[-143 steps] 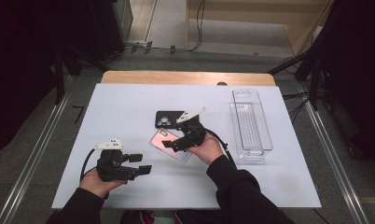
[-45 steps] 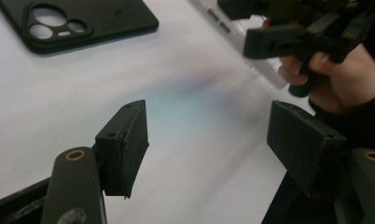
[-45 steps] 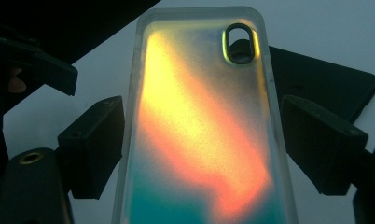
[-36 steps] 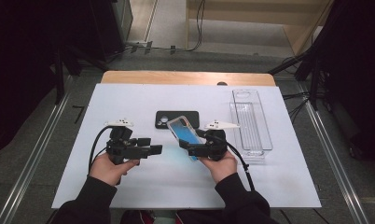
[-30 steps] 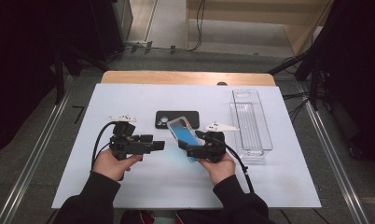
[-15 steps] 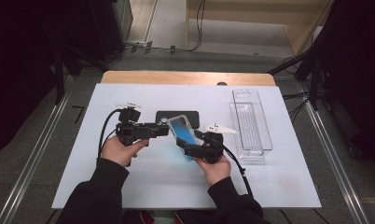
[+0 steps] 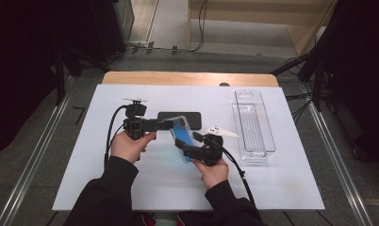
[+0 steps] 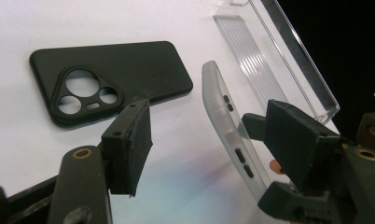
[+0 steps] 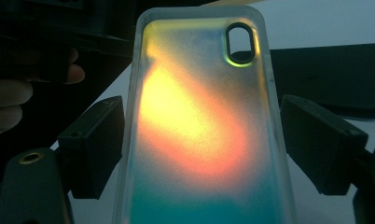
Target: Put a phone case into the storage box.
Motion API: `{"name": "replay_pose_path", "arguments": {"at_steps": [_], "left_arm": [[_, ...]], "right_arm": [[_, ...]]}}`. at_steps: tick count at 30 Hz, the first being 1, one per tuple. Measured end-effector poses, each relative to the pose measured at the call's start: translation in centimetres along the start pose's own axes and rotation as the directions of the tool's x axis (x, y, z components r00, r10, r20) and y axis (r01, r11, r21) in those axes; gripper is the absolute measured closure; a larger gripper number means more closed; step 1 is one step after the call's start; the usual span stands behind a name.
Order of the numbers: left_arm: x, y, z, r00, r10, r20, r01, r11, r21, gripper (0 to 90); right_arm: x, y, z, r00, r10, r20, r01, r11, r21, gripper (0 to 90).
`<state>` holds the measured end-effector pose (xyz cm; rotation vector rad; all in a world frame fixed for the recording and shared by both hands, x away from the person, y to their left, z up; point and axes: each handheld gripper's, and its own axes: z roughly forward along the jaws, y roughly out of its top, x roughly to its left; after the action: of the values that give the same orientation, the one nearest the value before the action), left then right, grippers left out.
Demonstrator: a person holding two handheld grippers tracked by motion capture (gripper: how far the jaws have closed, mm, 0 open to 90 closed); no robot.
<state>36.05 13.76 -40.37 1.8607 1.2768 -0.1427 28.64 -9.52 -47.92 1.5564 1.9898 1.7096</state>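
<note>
My right gripper [image 7: 184, 149] is shut on an iridescent phone case [image 7: 182, 133] and holds it tilted above the middle of the white table. In the right gripper view the case [image 9: 199, 116] glows orange and teal between both pads of the gripper [image 9: 202, 140]. My left gripper [image 7: 168, 124] reaches in from the left, open. In the left gripper view the case's grey side edge [image 8: 218, 107] with its buttons stands between that gripper's [image 8: 206, 135] two pads, close to the right one. A black phone case [image 7: 193, 116] lies flat just behind.
A clear oblong plastic tray [image 7: 238, 123] stands at the right of the table, seen again [image 8: 269, 60] past the case. The black case [image 8: 120, 70] shows a triangular camera cut-out. The white sheet [image 7: 131, 183] ends at a wooden strip at the back.
The right gripper has lifted the iridescent case off the table and tilted it up. The left gripper has moved forward and right until its open pads flank the case's edge.
</note>
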Motion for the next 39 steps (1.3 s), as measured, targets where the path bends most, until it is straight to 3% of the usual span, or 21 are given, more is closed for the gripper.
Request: {"name": "replay_pose_path", "arguments": {"at_steps": [3,7,10,11,13,18,24,29,31,33,35,39], "left_arm": [[-0.1,0.2,0.3,0.9994,-0.032,-0.011,0.033,0.9994,0.008,41.9],[0.0,0.4,0.7,0.9965,-0.083,0.003,0.083,0.9965,-0.001,50.4],[-0.1,0.4,1.1,0.995,-0.098,0.017,0.098,0.995,0.017,61.5],[-0.2,0.4,1.1,0.9951,-0.097,0.017,0.097,0.995,0.024,69.8],[-0.3,0.4,1.2,0.9951,-0.099,0.01,0.099,0.995,0.015,75.4],[-0.3,0.4,1.2,0.993,-0.116,0.025,0.116,0.9933,0.01,78.2],[-0.3,0.4,1.0,0.9873,-0.14,0.075,0.141,0.9901,-0.005,80.1],[-0.3,0.4,0.8,0.9828,-0.152,0.105,0.154,0.9879,-0.015,80.6],[-0.2,0.5,0.7,0.9817,-0.154,0.112,0.157,0.9875,-0.017,80.6],[-0.2,0.5,0.5,0.982,-0.15,0.114,0.154,0.9879,-0.022,80.6],[-0.2,0.5,0.4,0.9833,-0.145,0.11,0.148,0.9886,-0.027,80.6],[-0.4,0.4,0.1,0.989,-0.114,0.094,0.118,0.992,-0.045,80.5]], "right_arm": [[0.1,-0.1,0.1,1.0,0.004,-0.006,-0.004,1.0,-0.009,15.1],[0.4,-0.2,0.3,0.9999,-0.003,-0.011,0.003,1.0,-0.02,15.1],[0.7,-0.4,0.4,0.9998,-0.013,-0.015,0.012,1.0,-0.028,15.1],[0.8,-0.4,0.4,0.9998,-0.01,-0.017,0.01,0.999,-0.03,15.1],[1.0,-0.5,0.5,0.9997,-0.019,-0.019,0.018,0.999,-0.039,15.1],[1.0,-0.8,0.7,0.9997,-0.022,-0.011,0.021,0.999,-0.042,15.0],[1.1,-0.7,0.7,0.999,-0.043,-0.008,0.042,0.998,-0.048,14.9],[0.9,-0.6,0.5,0.9977,-0.061,-0.031,0.059,0.997,-0.059,14.1],[0.7,-0.4,0.5,0.9948,-0.081,-0.062,0.078,0.996,-0.049,8.7],[0.5,-0.2,0.5,0.9933,-0.09,-0.073,0.088,0.996,-0.031,0.5],[0.4,0.2,0.4,0.9918,-0.119,-0.047,0.119,0.993,0.001,0.0],[0.2,0.8,0.1,0.9898,-0.125,-0.069,0.129,0.991,0.048,0.0]]}}
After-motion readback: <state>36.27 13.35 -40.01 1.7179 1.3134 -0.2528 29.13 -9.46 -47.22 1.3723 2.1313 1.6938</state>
